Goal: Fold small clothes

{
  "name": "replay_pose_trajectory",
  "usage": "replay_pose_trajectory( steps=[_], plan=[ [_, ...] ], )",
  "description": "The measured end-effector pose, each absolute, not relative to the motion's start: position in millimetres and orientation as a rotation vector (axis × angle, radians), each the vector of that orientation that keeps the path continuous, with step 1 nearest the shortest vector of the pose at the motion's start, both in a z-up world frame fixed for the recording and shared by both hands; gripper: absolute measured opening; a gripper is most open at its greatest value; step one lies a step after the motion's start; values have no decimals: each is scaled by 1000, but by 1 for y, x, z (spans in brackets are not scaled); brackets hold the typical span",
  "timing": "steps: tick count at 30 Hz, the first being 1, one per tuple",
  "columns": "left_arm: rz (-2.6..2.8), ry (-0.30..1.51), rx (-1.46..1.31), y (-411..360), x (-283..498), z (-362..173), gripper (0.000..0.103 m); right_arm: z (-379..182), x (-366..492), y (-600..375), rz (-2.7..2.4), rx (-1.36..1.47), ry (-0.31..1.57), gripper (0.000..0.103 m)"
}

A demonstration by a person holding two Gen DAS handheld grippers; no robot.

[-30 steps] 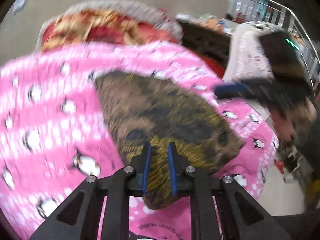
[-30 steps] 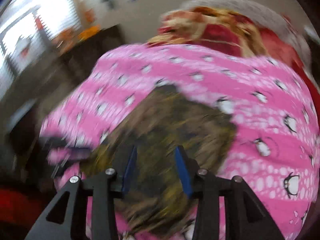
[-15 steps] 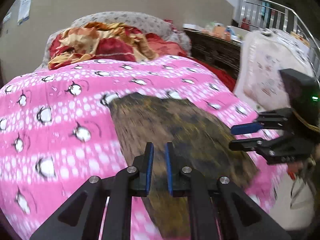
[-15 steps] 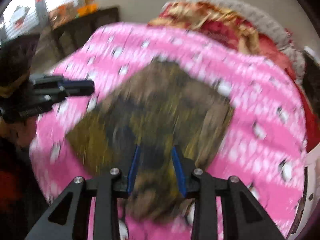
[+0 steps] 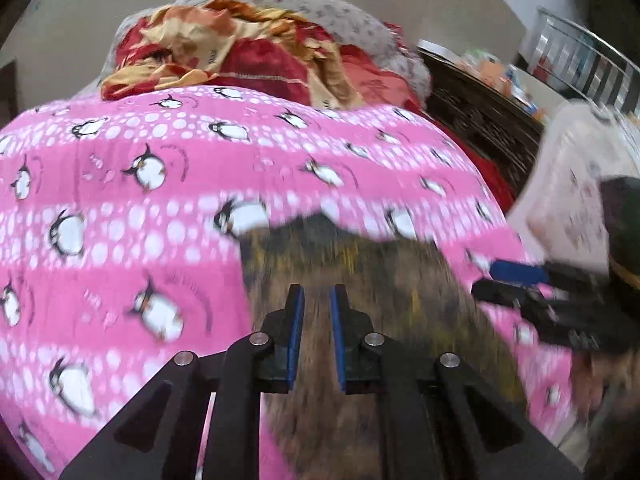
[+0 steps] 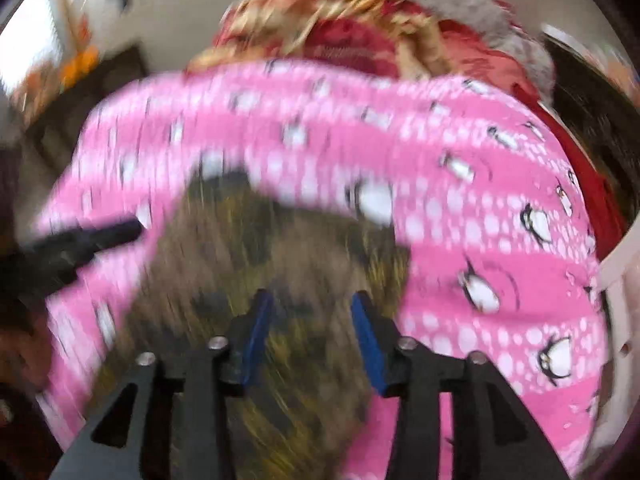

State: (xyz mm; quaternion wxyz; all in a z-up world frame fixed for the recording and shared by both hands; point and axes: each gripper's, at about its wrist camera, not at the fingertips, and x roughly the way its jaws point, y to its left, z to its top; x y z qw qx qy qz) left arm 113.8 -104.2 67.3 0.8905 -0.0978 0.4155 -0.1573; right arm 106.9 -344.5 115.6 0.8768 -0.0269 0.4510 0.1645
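A small brown and yellow patterned garment (image 5: 360, 280) lies spread on the pink penguin blanket (image 5: 120, 200); it also shows in the right wrist view (image 6: 260, 260). My left gripper (image 5: 317, 300) hovers over the garment's near part, its jaws a narrow gap apart with nothing between them. My right gripper (image 6: 312, 304) is open over the garment's near part and empty. It also shows in the left wrist view (image 5: 516, 280) at the garment's right edge. The left gripper (image 6: 80, 240) shows in the right wrist view at the garment's left edge. Both views are motion-blurred.
A crumpled red and gold cloth (image 5: 224, 52) and a grey pillow (image 5: 340, 16) lie at the head of the bed. A dark wooden cabinet (image 5: 480, 116) and a metal railing (image 5: 580, 60) stand to the right. A white patterned cloth (image 5: 568, 200) hangs at the right.
Both grippers have moved forward and lower over the garment. The right gripper's jaws have opened wider. The left jaws stay narrowly apart.
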Motion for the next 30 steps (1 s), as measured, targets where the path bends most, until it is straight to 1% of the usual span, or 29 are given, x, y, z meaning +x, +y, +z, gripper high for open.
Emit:
replay_pose_trajectory(
  steps=[2,4,6,7,9,11,16,17,18,19,22,23,24,25,26,27,28,30],
  plan=[
    [-309,894,-258,-112,139,60,0,117,123,-339,265,51,917,83],
    [-250,908,-294,-121,156,47,0,103,135,-330,140,69,907,83],
    [-214,916,-285,-126,166,30,6,82,145,-323,76,19,913,82],
    [-207,924,-279,-128,167,23,6,64,151,-321,50,-13,929,82],
    [-219,881,-287,-129,162,11,8,40,151,-330,64,-17,945,82],
    [-232,872,-314,-125,164,7,10,38,153,-341,97,59,932,82],
    [-220,880,-306,-128,171,7,11,34,160,-344,111,96,942,83],
    [-229,885,-307,-129,172,9,15,34,160,-345,118,109,940,84],
    [-258,894,-324,-128,174,11,25,35,160,-348,133,128,944,84],
    [-290,906,-339,-126,174,13,29,35,161,-351,148,153,952,84],
    [-352,998,-357,-111,166,30,31,53,151,-385,200,333,917,83],
    [-363,994,-363,-103,159,35,31,62,143,-400,204,377,887,83],
    [-375,966,-360,-92,148,42,35,72,134,-417,225,415,856,83],
    [-378,947,-350,-85,140,44,40,78,125,-432,265,440,835,83],
    [-378,925,-334,-75,129,43,52,79,119,-444,298,452,829,84],
    [-377,918,-327,-68,120,37,59,79,113,-453,328,458,831,84],
    [-386,935,-333,-63,115,29,59,75,108,-461,362,462,837,84],
    [-446,1047,-409,-59,109,-2,59,58,99,-465,464,459,877,84]
  ],
)
